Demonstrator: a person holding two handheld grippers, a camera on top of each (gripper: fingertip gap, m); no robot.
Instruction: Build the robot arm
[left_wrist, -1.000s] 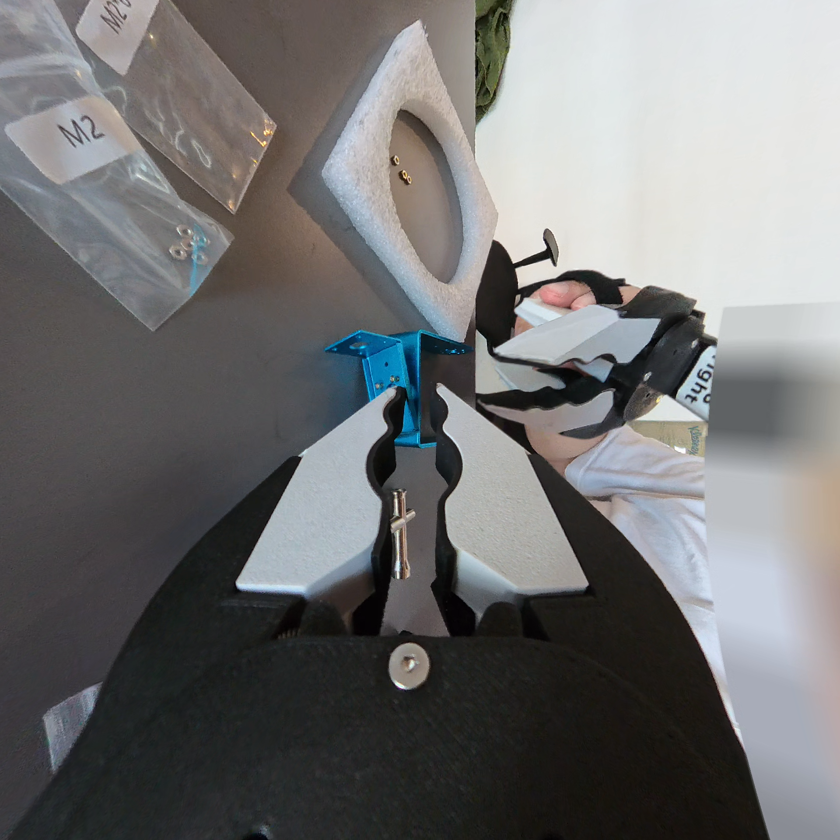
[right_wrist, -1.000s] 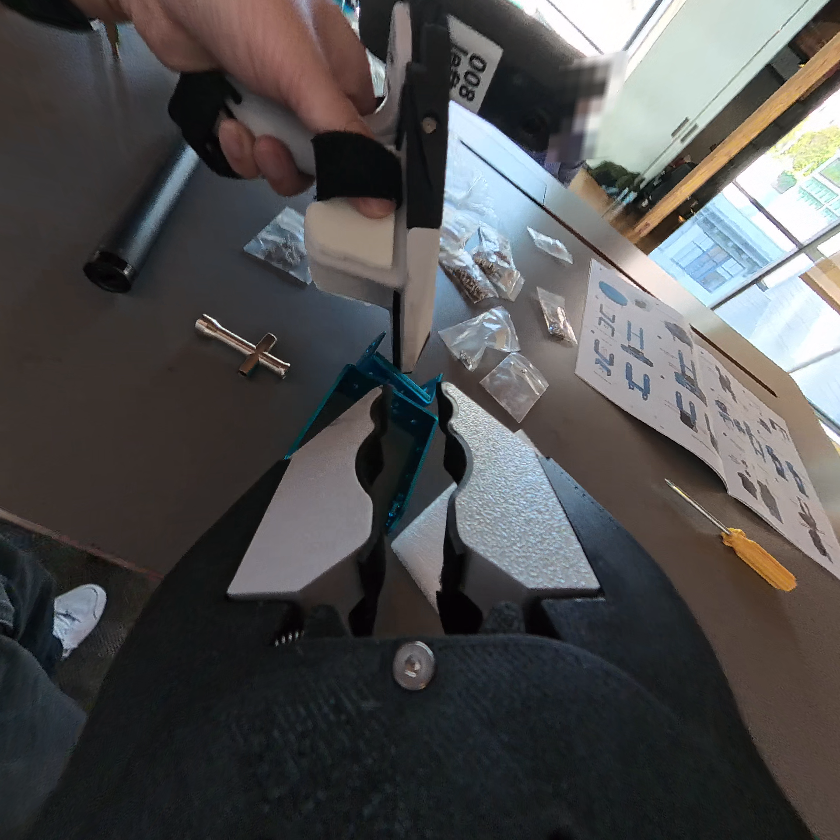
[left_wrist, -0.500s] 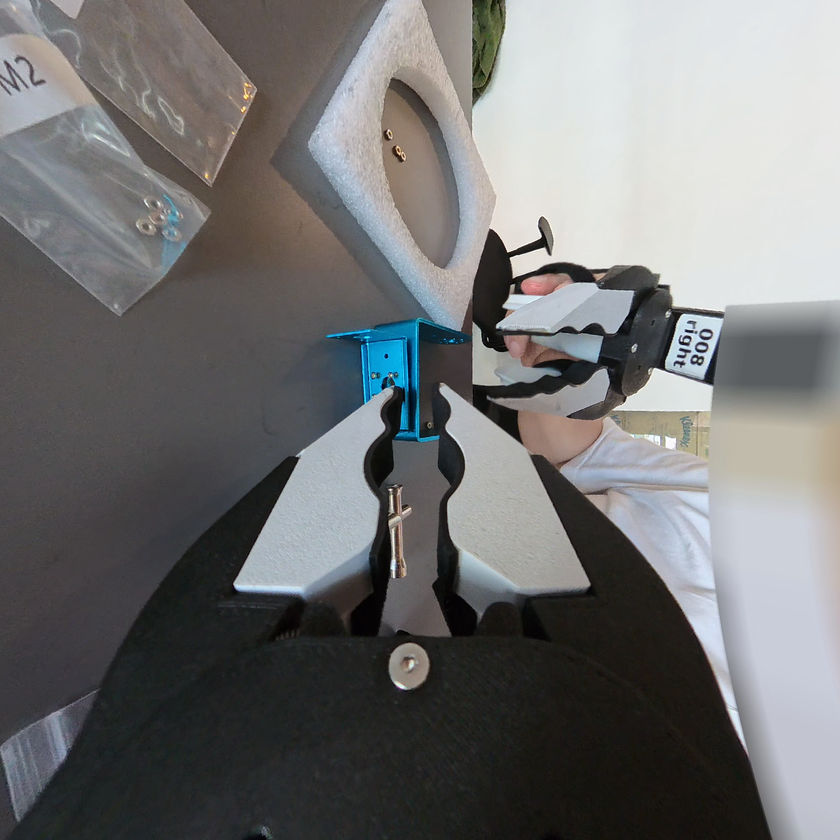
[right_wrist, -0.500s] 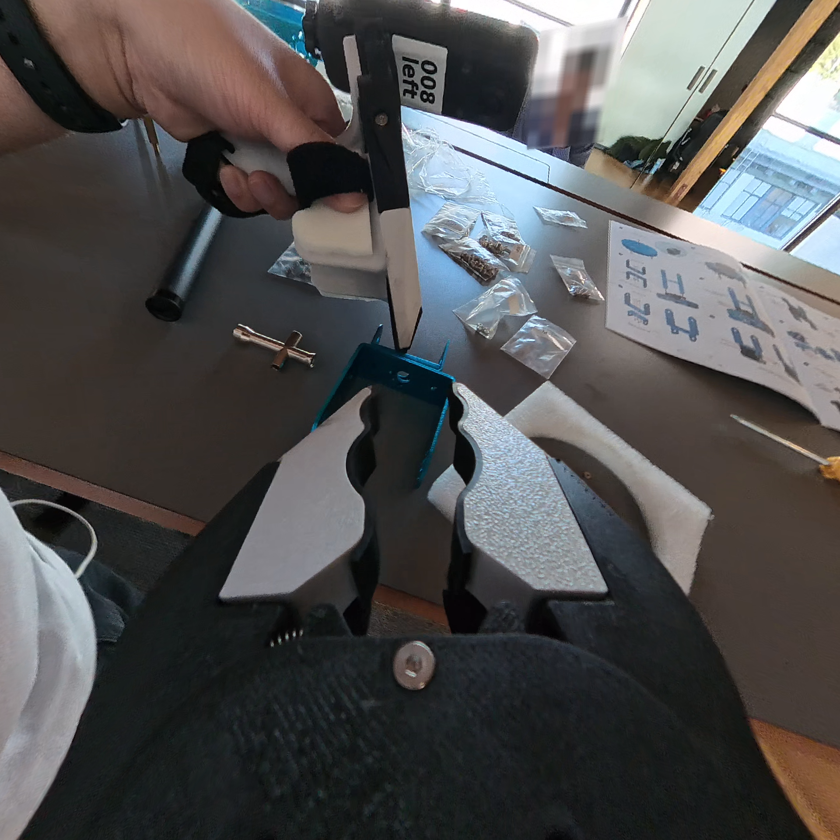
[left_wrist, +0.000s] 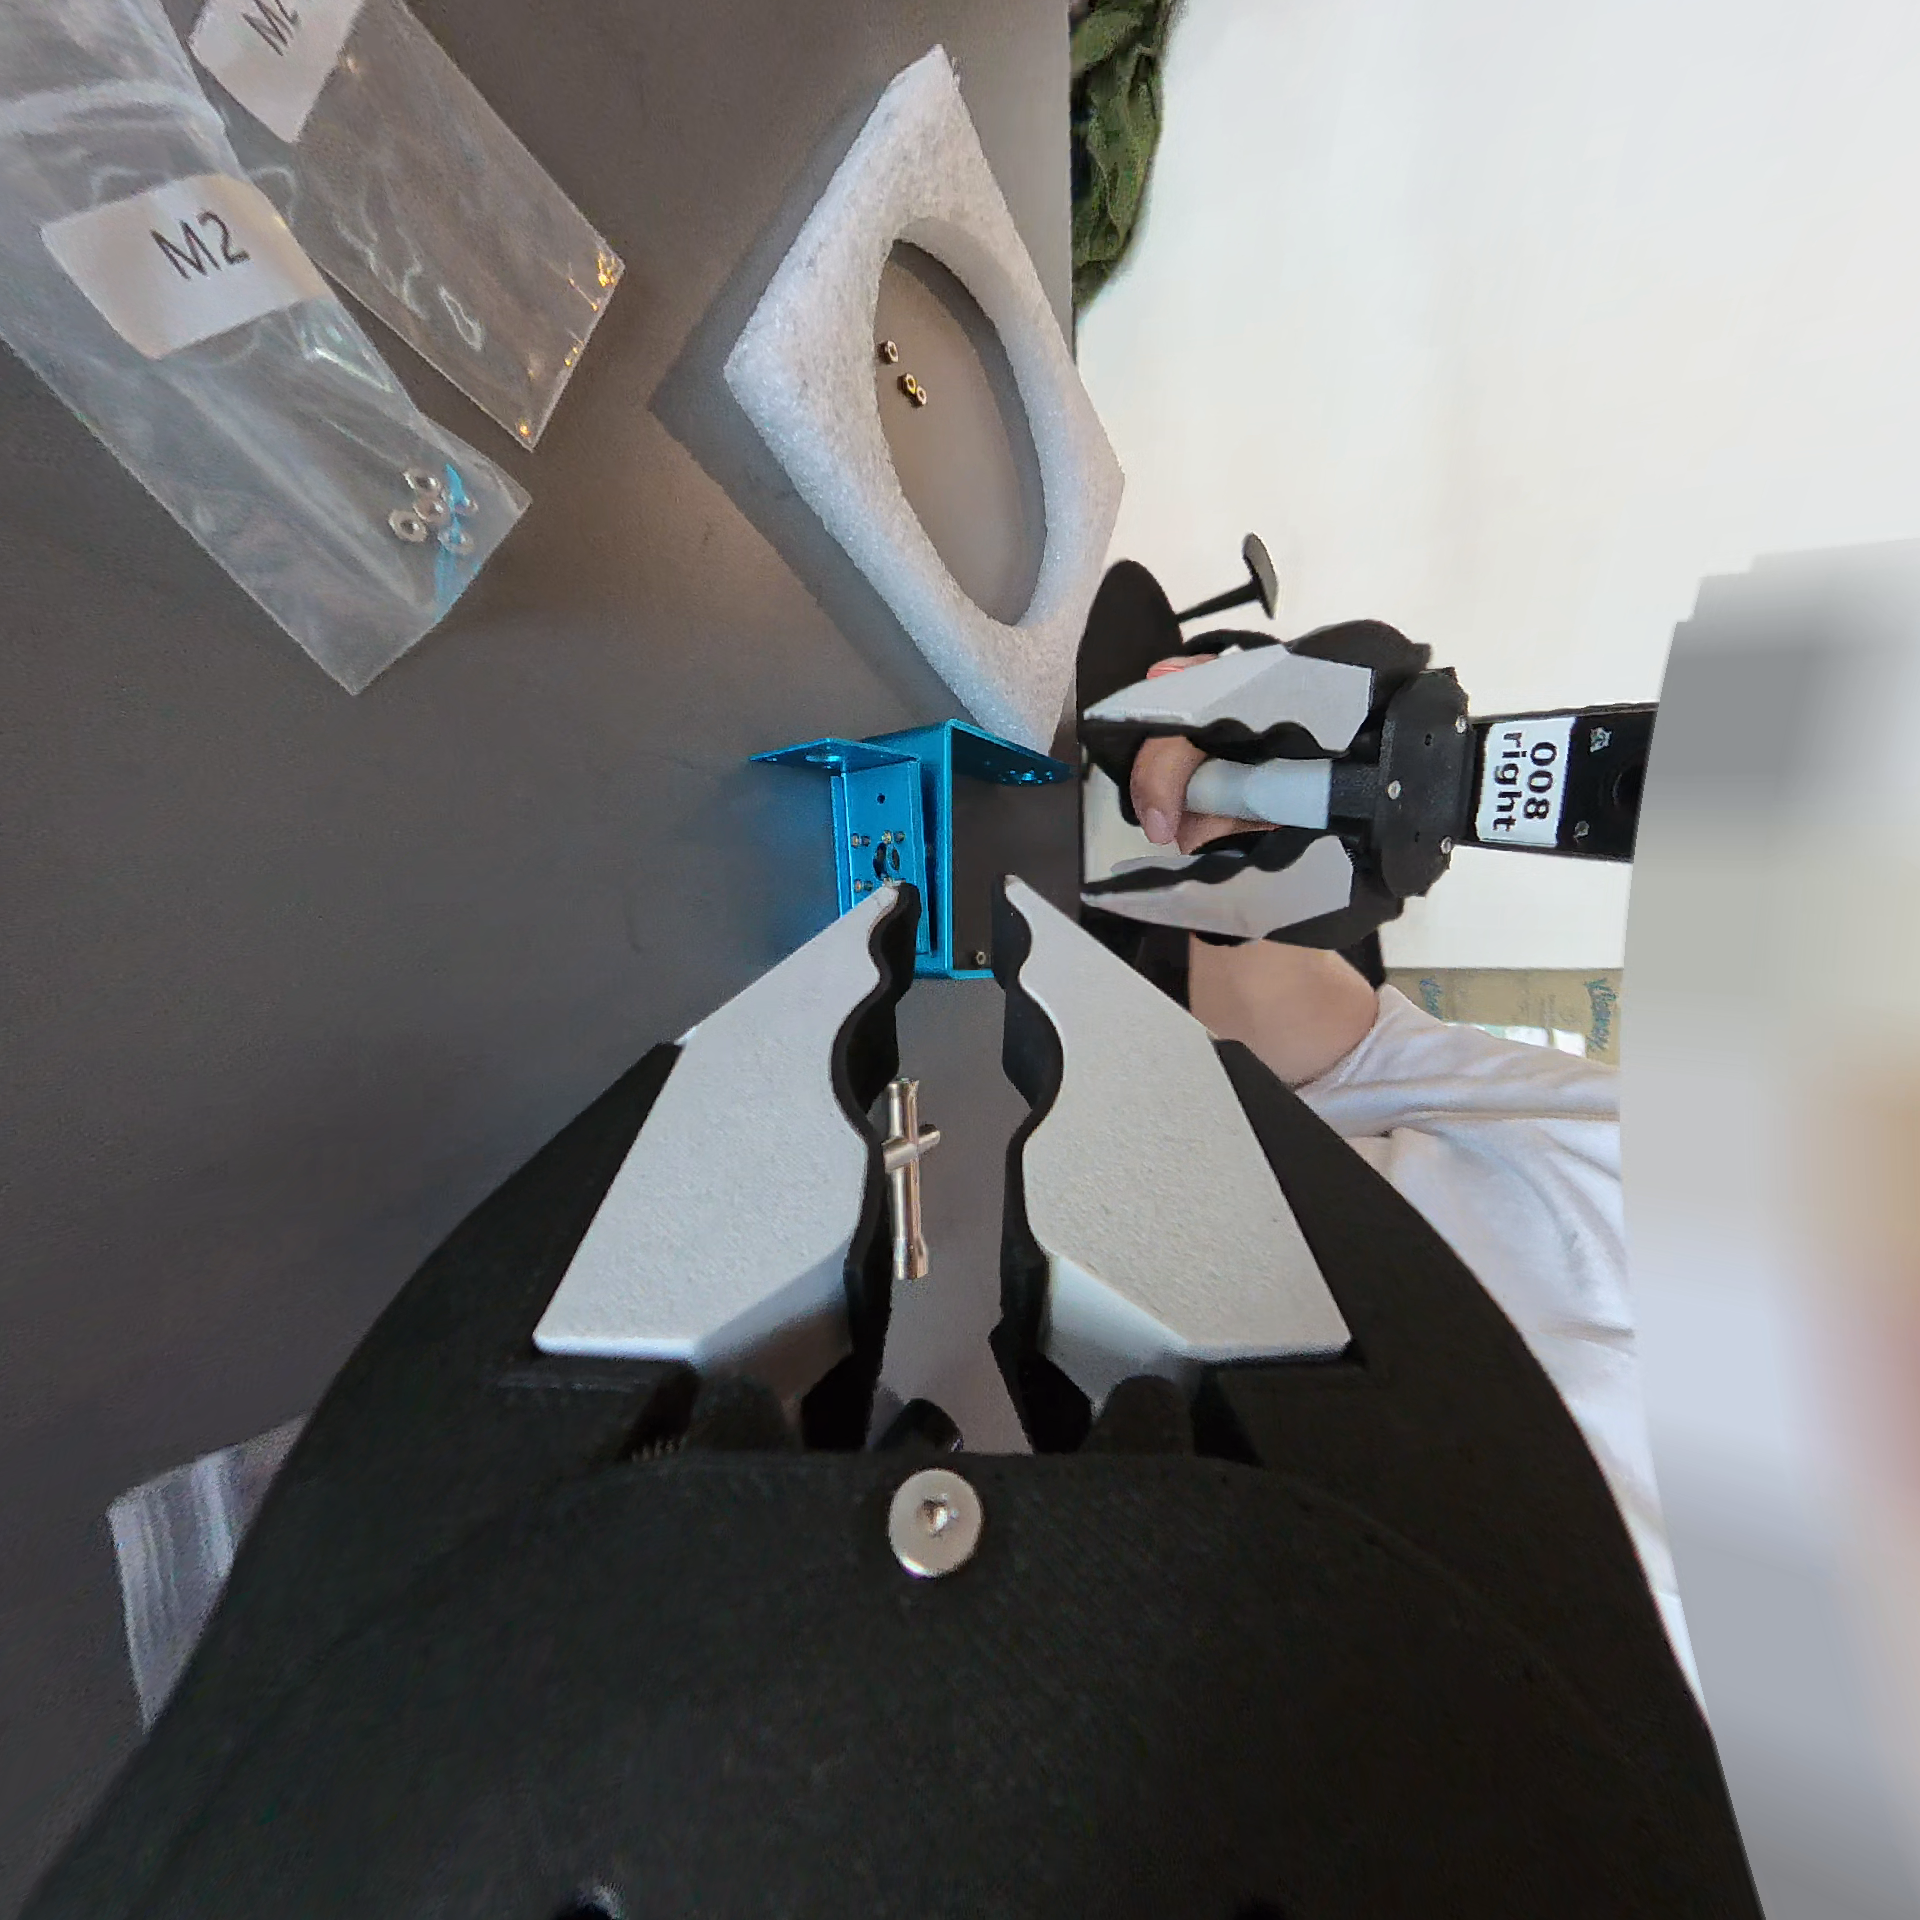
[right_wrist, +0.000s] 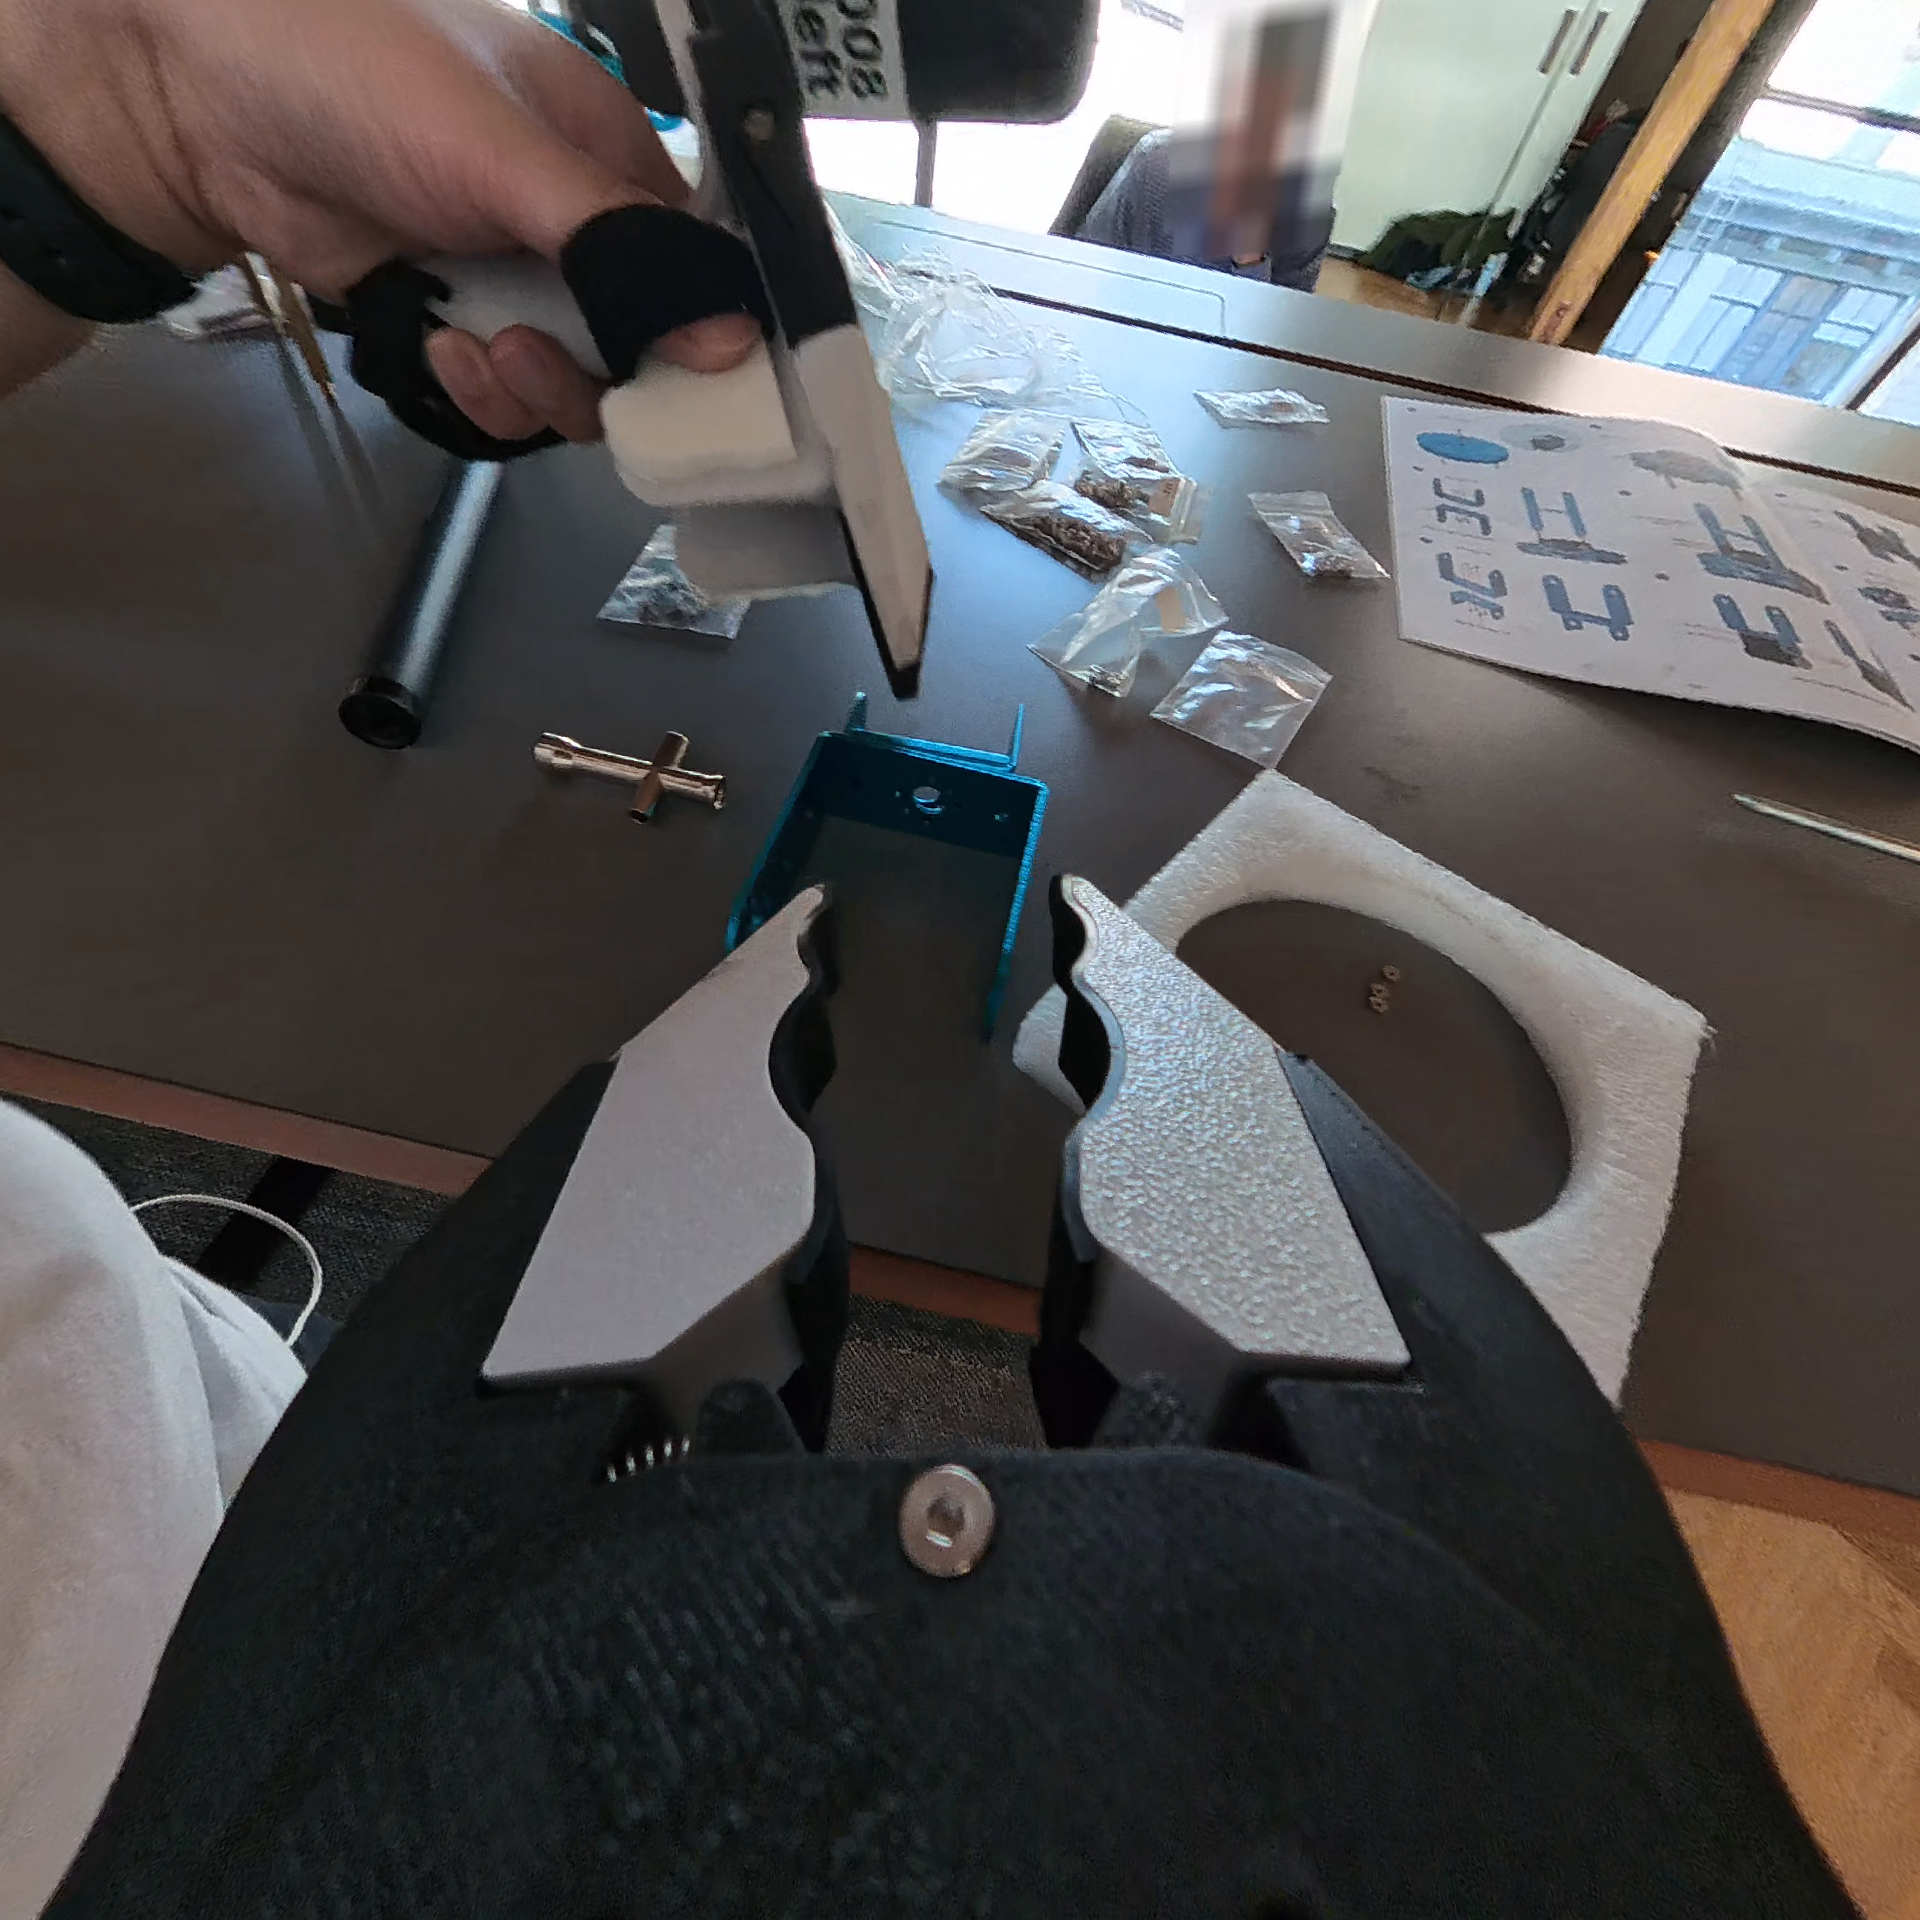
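Here, both gaping, empty: left gripper (right_wrist: 899, 665) above, right gripper (right_wrist: 935, 914) beside blue bracket (right_wrist: 914, 821) near table edge (right_wrist: 416, 1164).

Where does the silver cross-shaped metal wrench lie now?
In the right wrist view, the silver cross-shaped metal wrench lies on the dark table, left of the blue metal bracket.

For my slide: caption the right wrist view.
Open right gripper before blue metal U-shaped bracket on dark table; left gripper above.

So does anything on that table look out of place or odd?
Two tiny brass nuts lie loose inside the hole of the white foam square, while the other small hardware sits in clear bags. The foam's corner overhangs the table edge.
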